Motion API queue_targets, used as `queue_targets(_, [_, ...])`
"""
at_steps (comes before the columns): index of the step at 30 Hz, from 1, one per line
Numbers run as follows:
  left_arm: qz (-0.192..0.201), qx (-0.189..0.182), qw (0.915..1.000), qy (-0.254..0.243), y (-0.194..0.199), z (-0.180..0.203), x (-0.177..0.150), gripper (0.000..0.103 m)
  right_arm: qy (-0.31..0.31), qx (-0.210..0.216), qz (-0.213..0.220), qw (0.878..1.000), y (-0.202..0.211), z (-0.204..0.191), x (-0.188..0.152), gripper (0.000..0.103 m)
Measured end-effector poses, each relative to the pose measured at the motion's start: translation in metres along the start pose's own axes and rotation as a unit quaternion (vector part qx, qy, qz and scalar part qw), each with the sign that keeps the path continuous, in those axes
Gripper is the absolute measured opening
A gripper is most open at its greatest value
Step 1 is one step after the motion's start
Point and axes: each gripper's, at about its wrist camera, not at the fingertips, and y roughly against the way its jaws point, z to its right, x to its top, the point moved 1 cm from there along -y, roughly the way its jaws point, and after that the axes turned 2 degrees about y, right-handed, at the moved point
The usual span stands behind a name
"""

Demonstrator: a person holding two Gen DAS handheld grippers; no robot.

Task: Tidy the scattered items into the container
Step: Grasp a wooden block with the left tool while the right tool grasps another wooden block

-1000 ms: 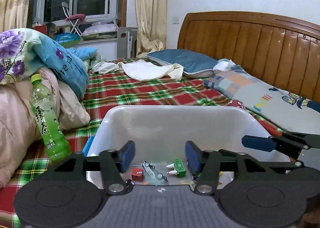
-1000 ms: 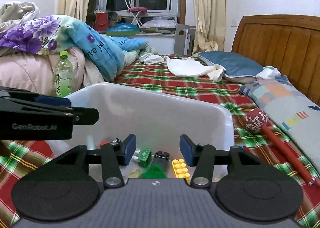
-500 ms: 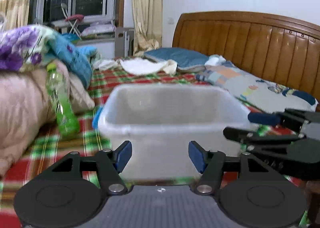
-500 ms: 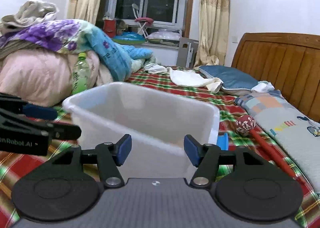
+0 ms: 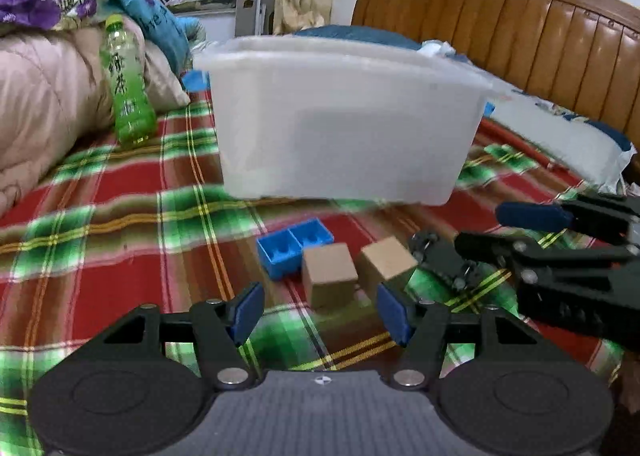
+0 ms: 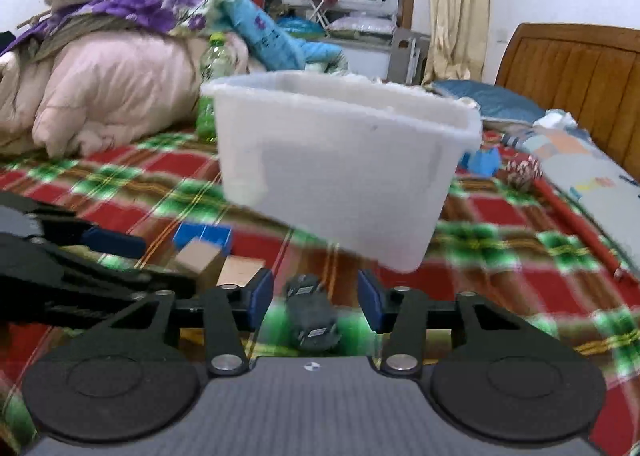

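Note:
A translucent white plastic bin stands on the plaid bed cover; it also shows in the right wrist view. In front of it lie a blue two-cell brick, two tan wooden cubes and a dark toy car. My left gripper is open and empty, low over the nearer cube. My right gripper is open, its jaws either side of the toy car without touching it. The cubes and blue brick sit to its left.
A green drink bottle stands left of the bin against a pink quilt. A red stick with a patterned ball lies to the right beside a pillow. A wooden headboard runs behind.
Both grippers have pulled back from over the bin and dropped low to the bed cover. The scattered toys in front of the bin have come into view.

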Motion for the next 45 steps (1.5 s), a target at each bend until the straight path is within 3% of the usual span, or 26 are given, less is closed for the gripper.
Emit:
queue_targets(3, [0.004,-0.008,0.9999,0.012,-0.007,0.004,0.0,0.062,-0.002,0.002,-0.003,1.0,0.003,-0.002,-0.006,0.05])
queue_targets(5, [0.004,-0.001,1.0,0.006,-0.014,0.009,0.001,0.046,-0.003,0.002,-0.006,1.0,0.004,-0.001,-0.009,0.05])
queue_targets(8, [-0.005,0.006,1.0,-0.001,-0.022,0.011,0.001,0.034,-0.007,0.001,-0.009,1.0,0.004,-0.002,-0.012,0.05])
queue_targets(16, [-0.01,0.019,0.9996,-0.02,-0.01,-0.016,-0.003,0.033,-0.008,0.033,-0.009,0.999,-0.011,-0.022,-0.008,0.05])
queue_targets(26, [-0.013,0.014,0.9996,0.021,-0.011,-0.033,-0.001,0.033,-0.022,0.014,-0.014,1.0,-0.049,-0.036,-0.001,0.05])
queue_targets(32, [-0.015,0.012,0.9998,0.009,-0.016,-0.032,0.0,0.033,0.0,0.024,-0.025,0.999,-0.061,-0.039,0.0,0.044])
queue_targets(45, [0.004,-0.029,0.9993,-0.022,0.014,0.002,-0.009,0.033,-0.009,0.017,-0.022,1.0,-0.019,-0.022,-0.008,0.044])
